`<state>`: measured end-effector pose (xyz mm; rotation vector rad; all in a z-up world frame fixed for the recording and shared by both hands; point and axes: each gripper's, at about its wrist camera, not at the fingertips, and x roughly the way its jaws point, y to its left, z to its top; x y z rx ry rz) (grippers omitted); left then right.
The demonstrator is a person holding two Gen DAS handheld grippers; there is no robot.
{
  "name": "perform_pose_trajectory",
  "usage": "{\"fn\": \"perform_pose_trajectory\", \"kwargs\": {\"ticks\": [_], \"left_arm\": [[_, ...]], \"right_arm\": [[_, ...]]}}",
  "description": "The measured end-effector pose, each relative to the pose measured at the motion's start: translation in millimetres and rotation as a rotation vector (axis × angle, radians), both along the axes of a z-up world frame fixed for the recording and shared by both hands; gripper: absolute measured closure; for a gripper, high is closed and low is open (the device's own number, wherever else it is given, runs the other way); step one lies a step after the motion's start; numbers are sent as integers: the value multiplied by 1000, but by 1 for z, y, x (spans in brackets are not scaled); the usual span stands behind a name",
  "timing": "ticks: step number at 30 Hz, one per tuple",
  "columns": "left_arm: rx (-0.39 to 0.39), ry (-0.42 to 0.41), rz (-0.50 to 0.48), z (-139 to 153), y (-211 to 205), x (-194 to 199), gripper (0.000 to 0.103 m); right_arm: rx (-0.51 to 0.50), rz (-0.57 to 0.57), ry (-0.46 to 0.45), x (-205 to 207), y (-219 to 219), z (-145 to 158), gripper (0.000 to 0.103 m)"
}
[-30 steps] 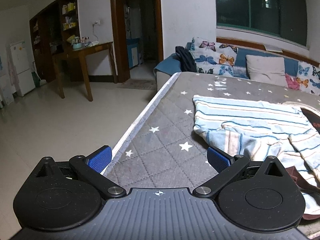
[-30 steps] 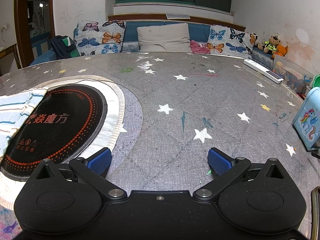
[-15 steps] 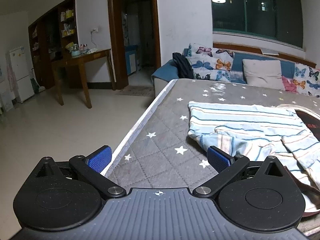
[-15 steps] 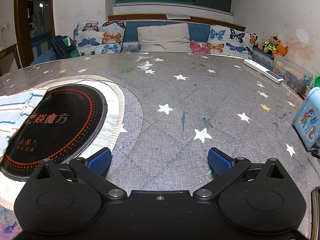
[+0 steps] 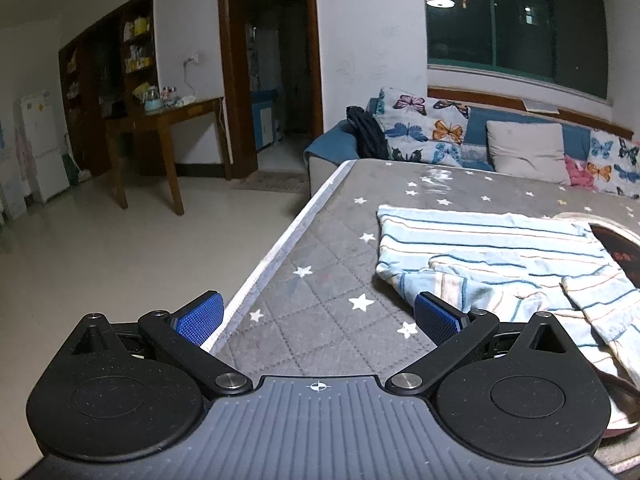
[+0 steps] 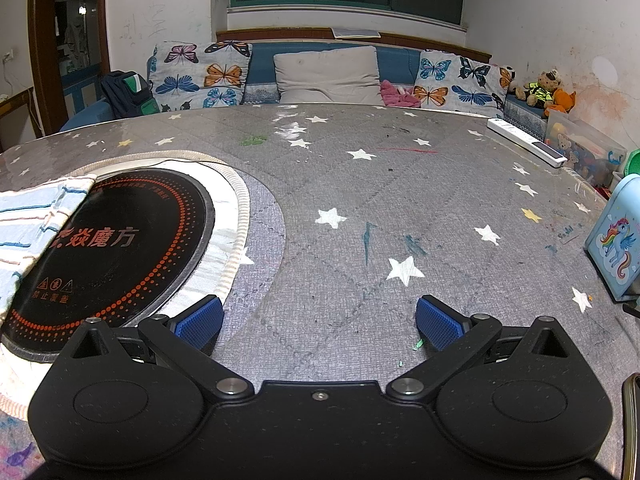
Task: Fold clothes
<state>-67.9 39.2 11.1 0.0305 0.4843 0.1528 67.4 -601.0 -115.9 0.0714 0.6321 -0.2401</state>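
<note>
A light blue striped garment (image 5: pixel 500 256) lies rumpled on the grey star-patterned table (image 5: pixel 332 280), ahead and right of my left gripper (image 5: pixel 320 316), which is open and empty near the table's left edge. In the right wrist view the garment's edge (image 6: pixel 28 220) shows at the far left, lying over a black round induction cooktop (image 6: pixel 120 240). My right gripper (image 6: pixel 318 318) is open and empty above bare table (image 6: pixel 360 200), to the right of the cooktop.
A blue unicorn box (image 6: pixel 616 240) stands at the table's right edge, and a white power strip (image 6: pixel 528 146) lies at the far right. A sofa with butterfly pillows (image 6: pixel 200 76) runs behind the table. A wooden desk (image 5: pixel 160 132) and tiled floor lie to the left.
The left gripper has drawn back and left from the garment, so the view shows more floor and table edge. The right gripper has not moved.
</note>
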Motion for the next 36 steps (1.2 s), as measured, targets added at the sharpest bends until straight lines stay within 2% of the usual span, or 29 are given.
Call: {"fn": "perform_pose_trajectory", "kwargs": {"ticks": [5, 9, 14, 19, 36], "left_arm": [[-12, 10, -5, -2, -4, 3, 0], [12, 28, -11, -8, -8, 9, 0], [-22, 41, -9, -10, -7, 14, 0], [1, 12, -35, -6, -12, 6, 0], [11, 20, -48, -6, -17, 12, 0]], "right_arm": [[0, 0, 0, 0, 0, 0, 0], [0, 0, 0, 0, 0, 0, 0], [0, 0, 0, 0, 0, 0, 0], [0, 0, 0, 0, 0, 0, 0], [0, 0, 0, 0, 0, 0, 0]]}}
